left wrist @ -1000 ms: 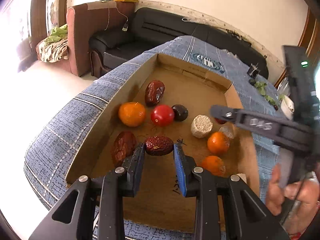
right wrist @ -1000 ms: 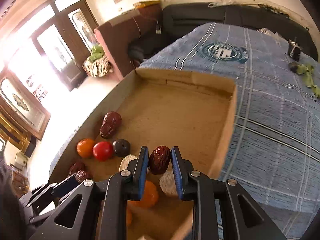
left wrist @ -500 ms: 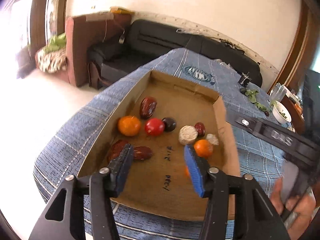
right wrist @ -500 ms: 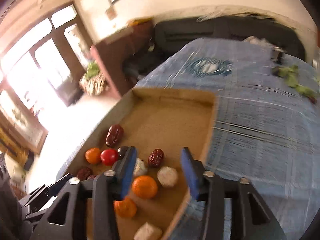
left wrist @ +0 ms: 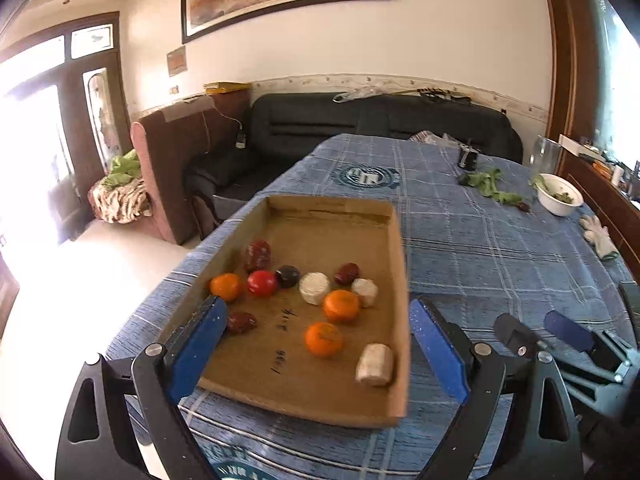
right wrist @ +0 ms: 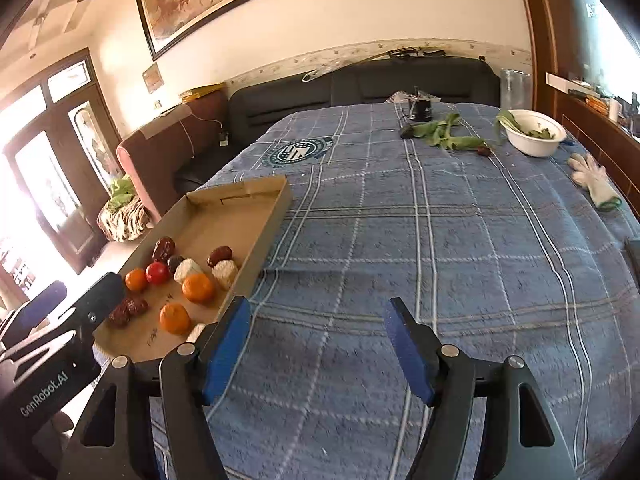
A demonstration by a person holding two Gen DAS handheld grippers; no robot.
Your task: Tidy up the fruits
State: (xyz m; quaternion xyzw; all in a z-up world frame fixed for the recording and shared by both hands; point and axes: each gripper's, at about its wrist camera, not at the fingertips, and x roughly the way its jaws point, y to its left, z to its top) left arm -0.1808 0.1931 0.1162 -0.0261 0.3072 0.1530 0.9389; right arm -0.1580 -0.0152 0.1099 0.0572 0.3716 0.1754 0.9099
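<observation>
A shallow cardboard tray (left wrist: 394, 248) on the blue plaid cloth holds the fruits: three oranges (left wrist: 341, 305), a red tomato (left wrist: 261, 283), a dark plum (left wrist: 287, 276), several dark red dates (left wrist: 347, 273) and three white pieces (left wrist: 315, 288). My left gripper (left wrist: 316, 354) is open and empty, held back above the tray's near edge. My right gripper (right wrist: 318, 354) is open and empty over bare cloth, to the right of the tray (right wrist: 276, 208). The fruits also show in the right wrist view, among them an orange (right wrist: 197, 288).
The table (right wrist: 440, 220) carries a white bowl (right wrist: 534, 133) with greens, loose leaves (right wrist: 444, 136), a white glove (right wrist: 594, 182) and a small dark object (right wrist: 420, 110) at the far end. A black sofa (left wrist: 360, 120) and brown armchair (left wrist: 172, 168) stand beyond.
Both grippers opened, released their dates into the tray, and pulled back and up. The right gripper swung right, off the tray and over the cloth.
</observation>
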